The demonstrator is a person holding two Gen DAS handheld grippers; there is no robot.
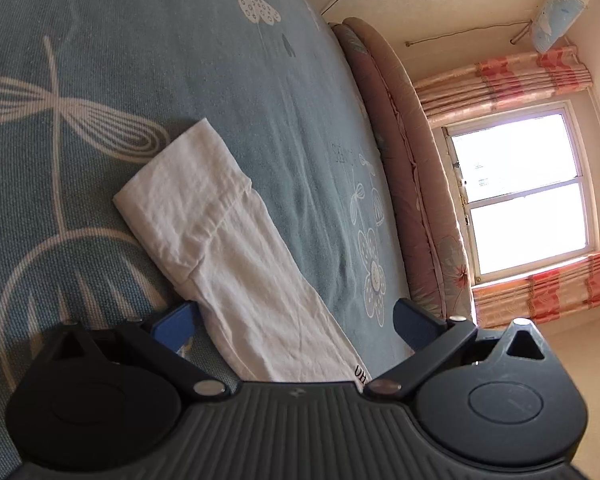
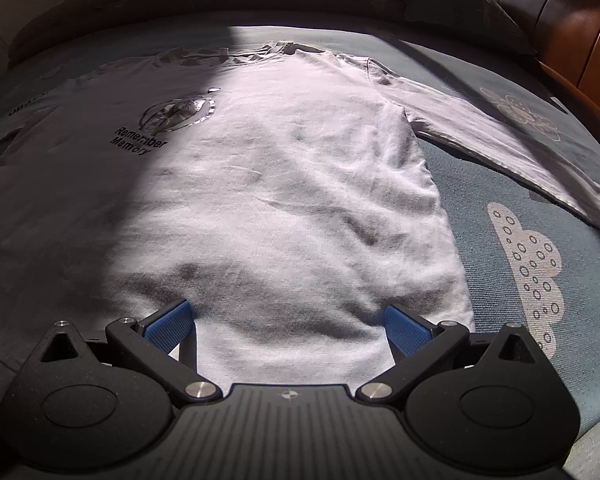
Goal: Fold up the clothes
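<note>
A white long-sleeved shirt [image 2: 284, 184] lies flat, front up, on a bed [image 2: 480, 184] with a blue-green cover that has pale flower prints. Its sleeves are spread out to both sides, and no fold is made yet, so I judge the task is at its first step.

The right hand-held gripper [image 2: 288, 324] is low over the hem, jaws wide apart, with the cloth between the two blue pads but not pinched. The left hand-held gripper [image 1: 296, 324] is also wide open and holds nothing; it hangs over one sleeve [image 1: 220, 232], whose cuff end points away from it.

The next move probably calls for closing on an edge, the hem or the sleeve, and carrying it over the body of the shirt. The cloth is thin and wrinkled, so the jaws must take only the wanted layer.

On the chest there is a round logo and the words "Remember Memory". Some black letters are near the sleeve edge, and faint writing on the bed cover, both too unclear to read.
</note>
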